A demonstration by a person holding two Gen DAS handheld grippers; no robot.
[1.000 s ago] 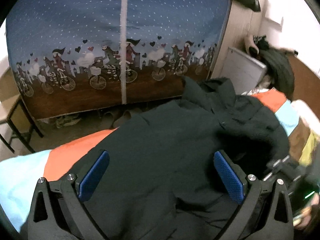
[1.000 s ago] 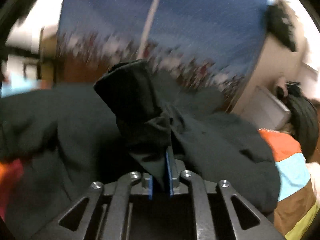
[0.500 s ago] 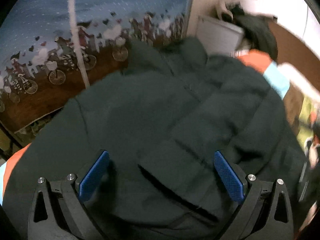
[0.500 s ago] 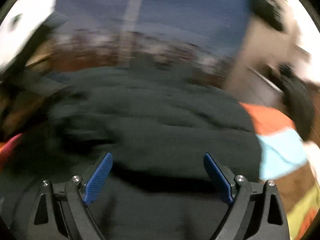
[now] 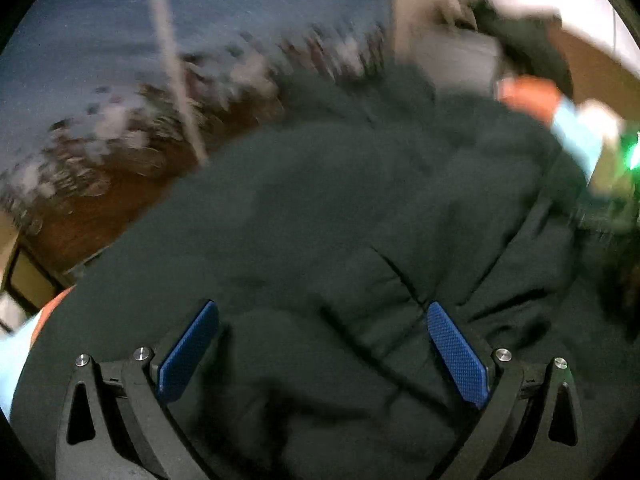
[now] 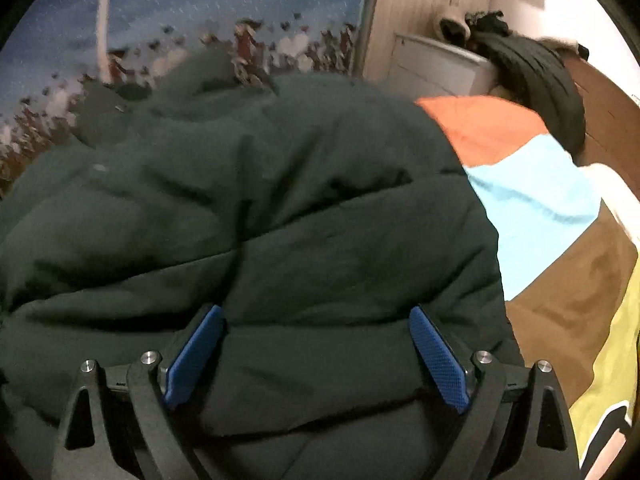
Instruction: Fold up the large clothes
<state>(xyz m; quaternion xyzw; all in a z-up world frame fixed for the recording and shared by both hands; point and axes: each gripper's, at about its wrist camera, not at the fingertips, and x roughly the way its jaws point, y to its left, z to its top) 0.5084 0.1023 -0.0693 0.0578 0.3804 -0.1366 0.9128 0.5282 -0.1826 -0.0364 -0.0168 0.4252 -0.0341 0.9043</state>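
Observation:
A large dark green padded jacket [image 5: 340, 220] lies spread on a bed and fills most of both views; it also shows in the right wrist view [image 6: 260, 200]. My left gripper [image 5: 322, 344] is open just above the jacket, with a pocket flap [image 5: 360, 300] between its blue pads. My right gripper [image 6: 316, 348] is open and empty over the jacket's quilted body, close to its right edge. The left wrist view is blurred by motion.
The bedspread has orange [image 6: 480, 128], light blue [image 6: 532, 208], brown and yellow patches to the right of the jacket. A blue curtain with a cyclist print [image 6: 200, 12] hangs behind. A second dark garment [image 6: 536, 76] lies at the far right, beside a white cabinet [image 6: 436, 64].
My right gripper has let go of the jacket fabric it held and has opened. The fabric now lies flat on the jacket. My left gripper has moved in over the jacket.

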